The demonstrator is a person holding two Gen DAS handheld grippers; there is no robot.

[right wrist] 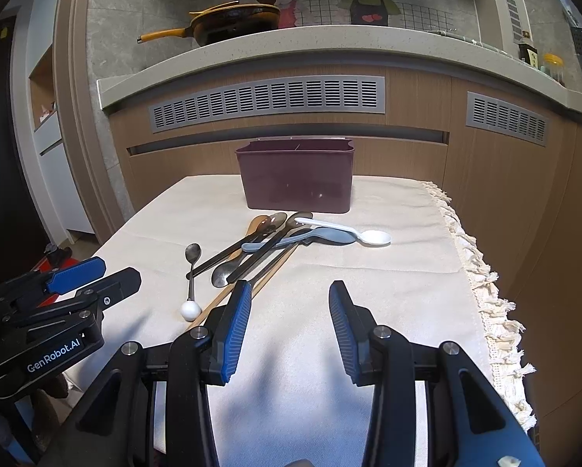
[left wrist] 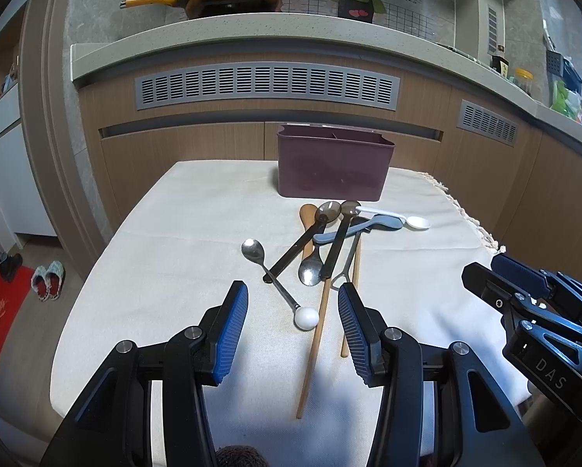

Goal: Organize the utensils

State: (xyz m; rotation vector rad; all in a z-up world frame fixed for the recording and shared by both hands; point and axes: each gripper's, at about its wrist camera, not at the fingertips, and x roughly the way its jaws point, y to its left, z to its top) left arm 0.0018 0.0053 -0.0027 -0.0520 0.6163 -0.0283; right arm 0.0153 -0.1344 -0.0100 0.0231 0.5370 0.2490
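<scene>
Left wrist: two chopsticks [left wrist: 313, 344], one maroon holder [left wrist: 333, 163], both tools spread.

Both claws are built alike: matte black plastic linkages with angular, triangular cut-outs, joined by round silver pivot pins and small screws. Each finger carries a long blue pad with fine ribbing on its gripping face. The left claw [left wrist: 292, 305], seen from its own camera, shows two silver pins on each side; seen from the right wrist camera, its body bears white lettering reading "GenRobot.AI". The right claw [right wrist: 289, 303] has the same blue ribbed pads [right wrist: 236, 330], and in the left wrist view its side shows the raised letters "DAS".
</scene>
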